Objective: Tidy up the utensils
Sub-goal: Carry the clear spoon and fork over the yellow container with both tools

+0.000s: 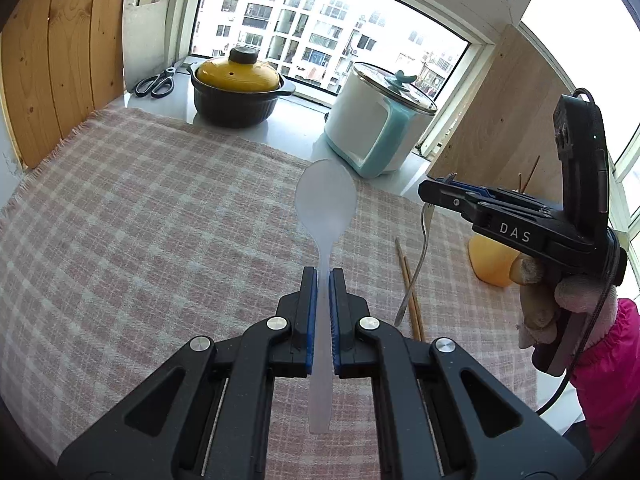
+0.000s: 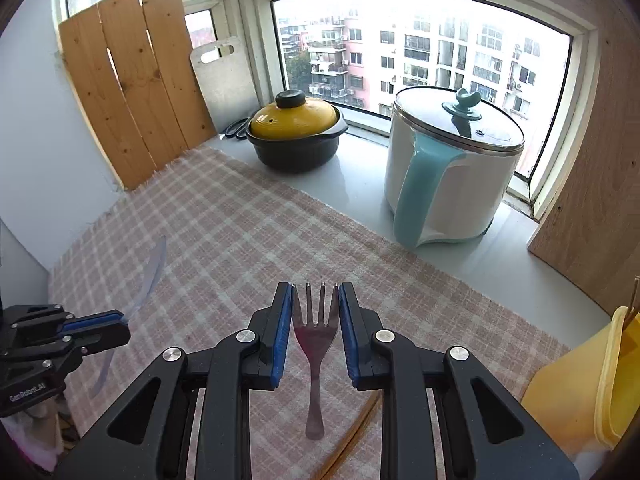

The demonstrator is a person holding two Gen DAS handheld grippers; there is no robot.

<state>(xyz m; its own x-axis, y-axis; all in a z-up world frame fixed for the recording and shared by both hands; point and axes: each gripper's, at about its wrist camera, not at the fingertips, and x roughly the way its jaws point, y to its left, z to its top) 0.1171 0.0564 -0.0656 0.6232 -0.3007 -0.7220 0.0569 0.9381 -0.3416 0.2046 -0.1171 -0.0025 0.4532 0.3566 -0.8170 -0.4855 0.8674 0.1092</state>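
Observation:
My left gripper (image 1: 324,276) is shut on the handle of a translucent white plastic spoon (image 1: 326,200), held above the checked cloth with the bowl pointing forward. It shows from the side in the right wrist view (image 2: 154,264). My right gripper (image 2: 315,294) is shut on the head of a metal fork (image 2: 315,336), tines forward, handle hanging back. In the left wrist view the right gripper (image 1: 430,194) is at right with the fork (image 1: 420,256) hanging below it. Wooden chopsticks (image 1: 410,292) lie on the cloth. A yellow holder (image 2: 592,384) stands at right, with sticks in it.
A pink checked cloth (image 1: 140,208) covers the counter. A black pot with a yellow lid (image 1: 240,88), a white and teal cooker (image 1: 380,120), scissors (image 1: 158,82) and a cutting board (image 1: 144,32) stand by the window. Wooden boards (image 1: 60,52) flank both sides.

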